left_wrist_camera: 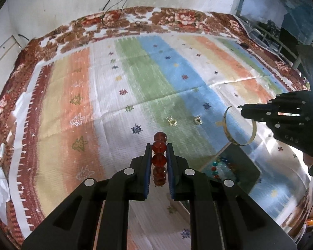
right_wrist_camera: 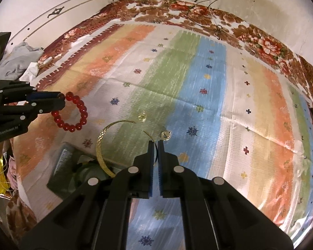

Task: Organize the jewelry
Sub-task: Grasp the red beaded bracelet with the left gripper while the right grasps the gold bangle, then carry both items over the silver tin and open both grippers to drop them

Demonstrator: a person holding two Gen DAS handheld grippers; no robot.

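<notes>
My left gripper (left_wrist_camera: 159, 148) is shut on a red bead bracelet (left_wrist_camera: 159, 158) and holds it above the striped mat; it shows as a ring of beads in the right wrist view (right_wrist_camera: 77, 114), hanging from the left gripper (right_wrist_camera: 61, 101). My right gripper (right_wrist_camera: 155, 143) is shut on a gold open bangle (right_wrist_camera: 100, 145), held above the mat. The bangle also shows in the left wrist view (left_wrist_camera: 240, 129) under the right gripper (left_wrist_camera: 243, 112). Two small gold rings (left_wrist_camera: 171, 121) (left_wrist_camera: 197, 120) lie on the green stripe; they also show in the right wrist view (right_wrist_camera: 141, 116) (right_wrist_camera: 165, 135).
A dark open box (left_wrist_camera: 248, 164) with colourful beads inside sits below the bangle; it also shows in the right wrist view (right_wrist_camera: 60, 170). The striped mat (left_wrist_camera: 135, 79) lies on a brown floral blanket (left_wrist_camera: 177, 18). Cables hang on the white wall (left_wrist_camera: 119, 0). Crumpled cloth (right_wrist_camera: 20, 56) lies at far left.
</notes>
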